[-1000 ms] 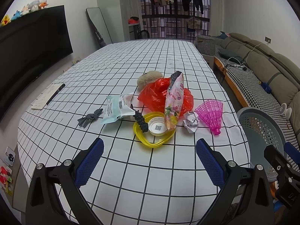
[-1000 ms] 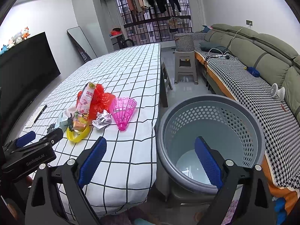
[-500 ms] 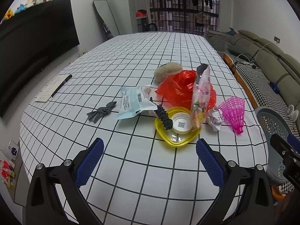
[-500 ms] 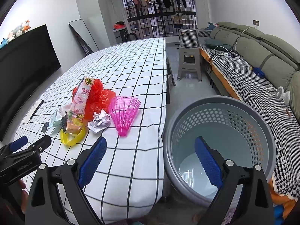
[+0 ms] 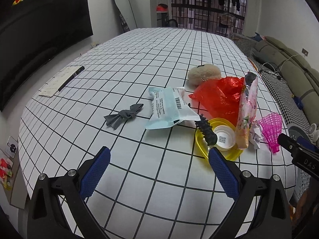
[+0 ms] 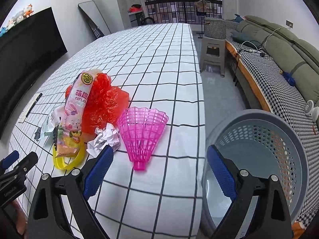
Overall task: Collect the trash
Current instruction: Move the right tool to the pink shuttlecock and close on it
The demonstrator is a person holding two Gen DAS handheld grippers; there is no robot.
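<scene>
**Closing in on the trash pile, both grippers empty**

Comparing with the views a second ago, I see that both cameras have moved nearer the table. In the left wrist view the litter has shifted from centre frame to the right half; in the right wrist view the pile has grown larger and the basket has slid to the lower right. I read this as the approach phase: nothing is collected yet.

Left gripper (image 5: 159, 166): jaws spread wide, blue pads hovering above bare checked tablecloth (image 5: 139, 63), holding and touching nothing. The right-hand pad overlaps the rim of the yellow lid (image 5: 201, 147) in the picture; I cannot tell whether they touch.

Right gripper (image 6: 159, 171): jaws likewise wide apart and empty. The pink plastic shuttlecock (image 6: 142, 133) lies between them in the frame, just beyond the tips, near the table's edge.

Trash, left wrist view, right of centre: pale blue wrapper (image 5: 169, 107), red plastic bag (image 5: 217, 97), pink snack packet (image 5: 247, 115), crumpled paper (image 5: 256, 134), white cap (image 5: 224, 137) and a dark ridged object (image 5: 206, 132) on the yellow lid. A grey knotted strip (image 5: 124, 115) lies apart, left of the wrapper.

Grey perforated basket (image 6: 279, 159): lower right of the right wrist view, beside the table, apparently empty.
</scene>
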